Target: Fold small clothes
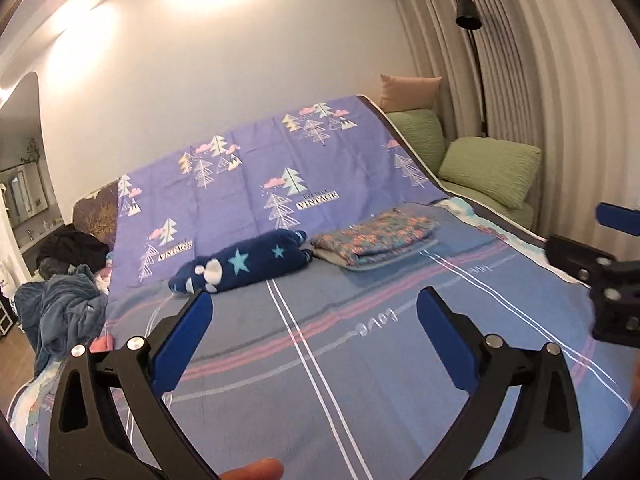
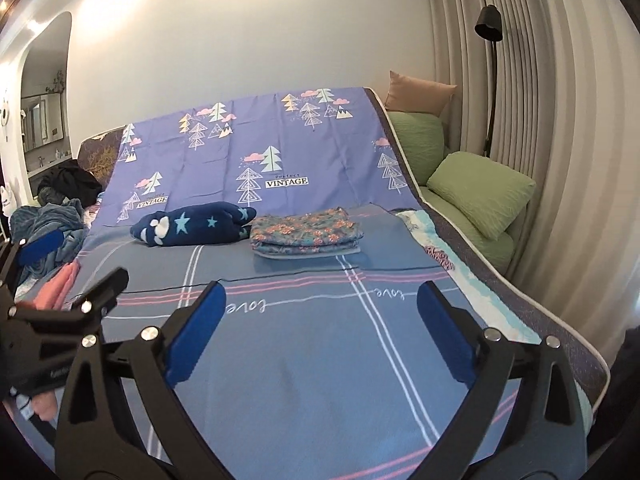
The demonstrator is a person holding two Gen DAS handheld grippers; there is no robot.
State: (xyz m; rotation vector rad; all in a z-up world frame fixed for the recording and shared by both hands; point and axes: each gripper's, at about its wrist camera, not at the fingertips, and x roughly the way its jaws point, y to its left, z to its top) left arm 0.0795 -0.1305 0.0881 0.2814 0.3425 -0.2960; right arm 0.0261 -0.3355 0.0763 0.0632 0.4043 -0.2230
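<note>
Both wrist views look out across the bed [image 2: 304, 380], its blue sheet crossed by white and pink stripes. The left hand-held gripper [image 1: 314, 312] fills the bottom of its own view with the blue pads spread wide and only bare sheet between them: released, holding nothing. The same goes for the right hand-held gripper [image 2: 320, 306], jaws wide apart over the word "love" on the sheet.

Centre of both frames, up against the raised purple cover with the tree print [image 2: 256, 148], sit the folded clothes: a flat floral stack [image 2: 306, 232] and, just to its left and touching it, a rolled navy garment with stars [image 2: 192, 224]. In the left view these two appear as the floral stack [image 1: 376, 240] right of centre and the navy roll [image 1: 240, 266] at centre.

The left view alone shows a fingertip [image 1: 252, 470] at the bottom edge, and the right gripper poking in at the right edge. The right view alone shows a pink garment [image 2: 56, 284] at the left edge beside the left gripper, which intrudes lower left. Both views catch the loose heap of grey-blue clothes [image 1: 60, 304] at far left, the green cushions [image 2: 476, 192] and the black floor lamp [image 2: 490, 28] at right.
</note>
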